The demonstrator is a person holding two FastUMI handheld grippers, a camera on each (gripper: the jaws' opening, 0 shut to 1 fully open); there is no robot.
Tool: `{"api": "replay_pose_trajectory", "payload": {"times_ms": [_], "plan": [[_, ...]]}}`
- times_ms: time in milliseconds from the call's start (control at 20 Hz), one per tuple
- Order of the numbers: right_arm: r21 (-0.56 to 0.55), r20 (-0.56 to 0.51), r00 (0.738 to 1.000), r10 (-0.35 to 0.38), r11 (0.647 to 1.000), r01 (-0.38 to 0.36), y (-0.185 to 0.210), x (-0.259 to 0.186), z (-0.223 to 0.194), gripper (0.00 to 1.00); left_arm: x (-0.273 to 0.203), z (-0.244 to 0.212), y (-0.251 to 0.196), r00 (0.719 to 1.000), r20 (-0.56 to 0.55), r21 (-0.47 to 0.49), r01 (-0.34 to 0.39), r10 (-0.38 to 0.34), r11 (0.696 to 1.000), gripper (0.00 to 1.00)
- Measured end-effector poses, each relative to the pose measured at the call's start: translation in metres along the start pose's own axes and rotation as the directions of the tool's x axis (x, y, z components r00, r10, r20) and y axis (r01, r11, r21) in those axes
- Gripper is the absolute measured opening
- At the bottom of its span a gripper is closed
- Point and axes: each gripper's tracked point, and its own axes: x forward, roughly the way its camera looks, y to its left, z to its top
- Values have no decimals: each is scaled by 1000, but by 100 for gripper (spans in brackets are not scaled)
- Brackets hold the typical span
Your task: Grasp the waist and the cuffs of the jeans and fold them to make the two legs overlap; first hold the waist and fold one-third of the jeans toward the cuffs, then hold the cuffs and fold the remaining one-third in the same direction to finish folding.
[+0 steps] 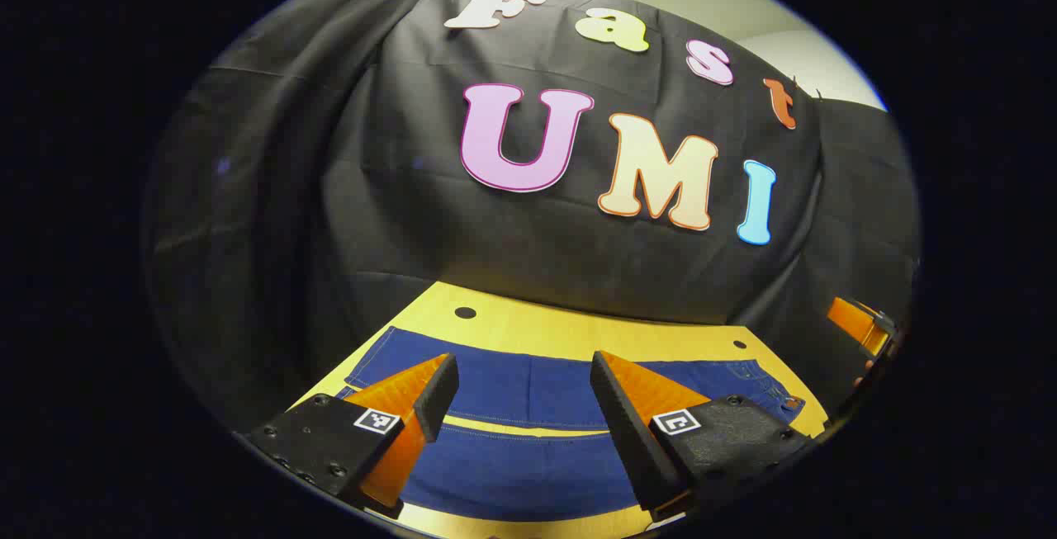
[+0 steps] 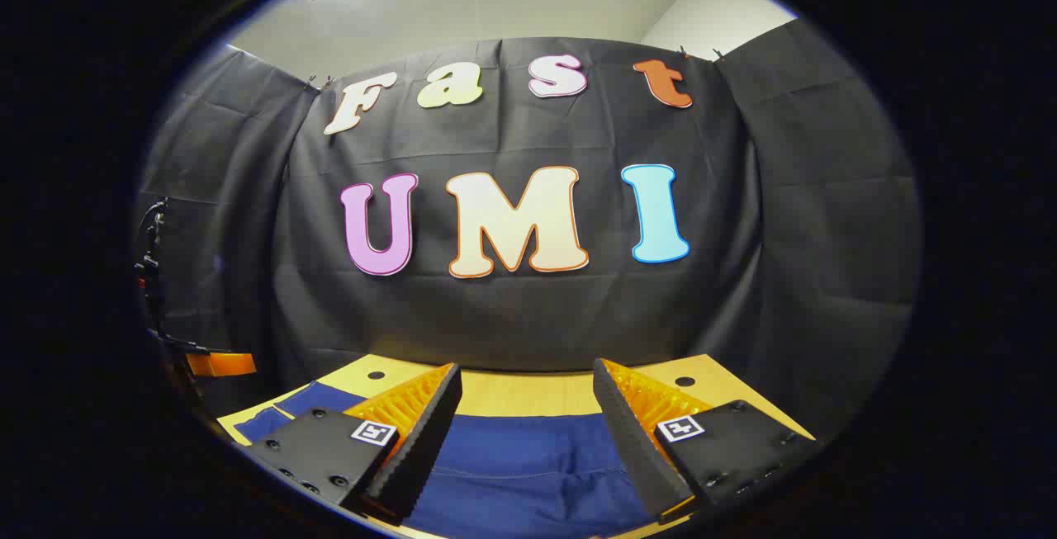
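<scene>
Dark blue jeans lie spread flat on a yellow wooden table, both legs side by side with a thin strip of table between them. In the left gripper view the waist with its button is at the right. My left gripper hovers above the legs, open, nothing between its fingers. In the right gripper view the jeans stretch across below my right gripper, which is also open and holds nothing. The other gripper shows at the far right edge of the left gripper view.
The table ends at the black cloth wall behind it. Small dark holes mark its far corners. Another gripper's part and a dark stand are at the left edge of the right gripper view.
</scene>
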Motion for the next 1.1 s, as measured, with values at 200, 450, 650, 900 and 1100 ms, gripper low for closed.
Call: {"api": "replay_pose_trajectory", "payload": {"times_ms": [200, 450, 650, 900, 1100], "plan": [[-3, -10, 1000, -18, 1000, 18, -6, 0, 0, 99, 3, 2, 1, 1000, -2, 36, 17, -17, 999, 95], [-6, 7, 999, -40, 999, 40, -12, -3, 7, 98, 4, -1, 4, 999, -19, 36, 44, -43, 998, 95], [1, -1, 999, -50, 999, 50, -10, -10, 5, 98, 1, -8, 15, 997, -46, 56, 58, -56, 997, 95], [10, -37, 998, -50, 999, 50, 0, -22, -7, 98, -3, -30, 36, 991, -105, 86, 90, -81, 992, 95], [2, -56, 997, -46, 999, 47, 9, -34, -16, 98, -8, -54, 53, 974, -170, 83, 167, -151, 982, 94]]}}
